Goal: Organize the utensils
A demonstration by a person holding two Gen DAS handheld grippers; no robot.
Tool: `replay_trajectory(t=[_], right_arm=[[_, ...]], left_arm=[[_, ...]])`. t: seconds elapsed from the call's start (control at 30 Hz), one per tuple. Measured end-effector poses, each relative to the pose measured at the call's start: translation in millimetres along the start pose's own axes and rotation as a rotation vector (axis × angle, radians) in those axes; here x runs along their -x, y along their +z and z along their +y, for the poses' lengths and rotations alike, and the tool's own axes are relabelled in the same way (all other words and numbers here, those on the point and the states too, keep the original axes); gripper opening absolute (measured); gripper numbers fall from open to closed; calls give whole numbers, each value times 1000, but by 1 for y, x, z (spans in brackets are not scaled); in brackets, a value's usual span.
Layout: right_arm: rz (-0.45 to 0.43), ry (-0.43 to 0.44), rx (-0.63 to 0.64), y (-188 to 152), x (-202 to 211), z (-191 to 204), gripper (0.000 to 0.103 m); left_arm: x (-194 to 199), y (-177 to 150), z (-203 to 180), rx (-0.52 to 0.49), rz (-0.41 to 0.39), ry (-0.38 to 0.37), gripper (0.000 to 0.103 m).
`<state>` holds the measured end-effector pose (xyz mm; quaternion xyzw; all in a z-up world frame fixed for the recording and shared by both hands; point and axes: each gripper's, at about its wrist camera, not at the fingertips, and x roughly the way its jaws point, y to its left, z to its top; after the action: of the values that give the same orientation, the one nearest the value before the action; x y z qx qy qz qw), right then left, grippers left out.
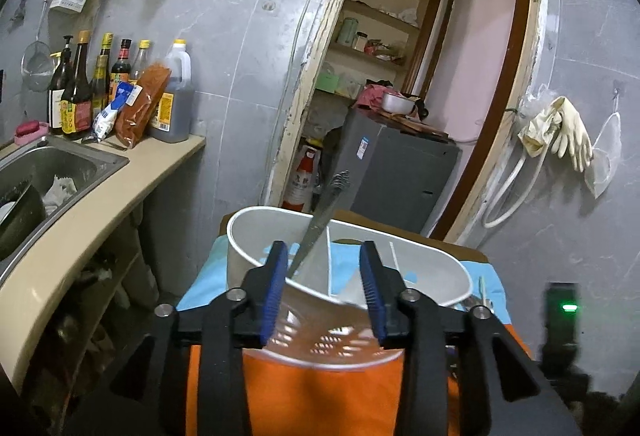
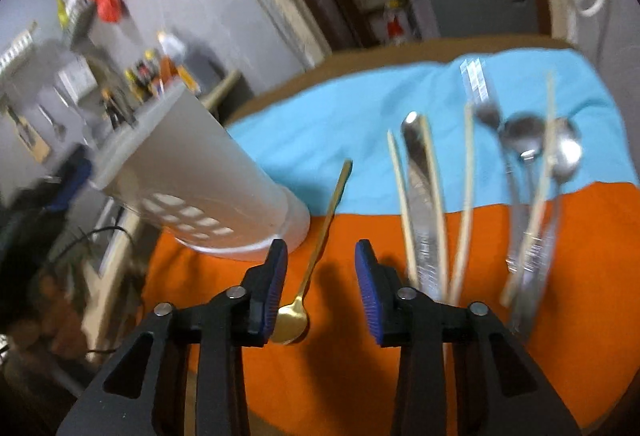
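Observation:
A white divided utensil holder (image 1: 420,260) stands on the cloth-covered table, with steel utensils (image 1: 328,203) leaning out of its left compartment. My left gripper (image 1: 326,288) is open, its blue pads on either side of the holder's near rim. The holder also shows in the blurred right wrist view (image 2: 192,179), at the left. My right gripper (image 2: 320,284) is open and empty, low over a gold spoon (image 2: 316,260) lying on the orange cloth. To its right lie a steel knife (image 2: 420,171), wooden chopsticks (image 2: 466,175), a fork (image 2: 486,115) and steel spoons (image 2: 528,143).
An orange cloth (image 2: 360,376) and a blue cloth (image 2: 328,123) cover the table. A counter (image 1: 80,220) with a sink (image 1: 36,171) and sauce bottles (image 1: 120,87) runs along the left. A doorway with a grey fridge (image 1: 396,171) lies behind.

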<state>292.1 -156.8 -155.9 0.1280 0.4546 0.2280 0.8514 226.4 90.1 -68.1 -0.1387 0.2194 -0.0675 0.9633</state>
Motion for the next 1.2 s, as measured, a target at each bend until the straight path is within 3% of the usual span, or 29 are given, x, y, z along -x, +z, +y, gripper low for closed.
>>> replay_trajectory(t=[0.13,0.2,0.27,0.43,0.57,0.83,1.03,1.2], right_arm=[[92,-28,15,3,-27,4,27],[96,-52,31,2,-31,6,26],[107,-82,35,5,-33,7,10],[120,-5,-39,7,-24,-5,2],[-8,53,-70,1,20,-9,2],[-449,176,19,28,106,26,2],[-621,343,91,68,93,57,2],[-632,372,119,70,51,69,2]], left_arm=[[3,1,-2,15,10,2,35],[6,1,-2,22,8,9,35],[9,1,-2,36,11,12,36],[19,-1,-3,57,21,13,36],[26,-5,-5,61,29,14,36],[31,-8,-8,59,27,18,36],[33,-8,-10,60,26,22,36],[31,-12,-11,52,22,25,36]])
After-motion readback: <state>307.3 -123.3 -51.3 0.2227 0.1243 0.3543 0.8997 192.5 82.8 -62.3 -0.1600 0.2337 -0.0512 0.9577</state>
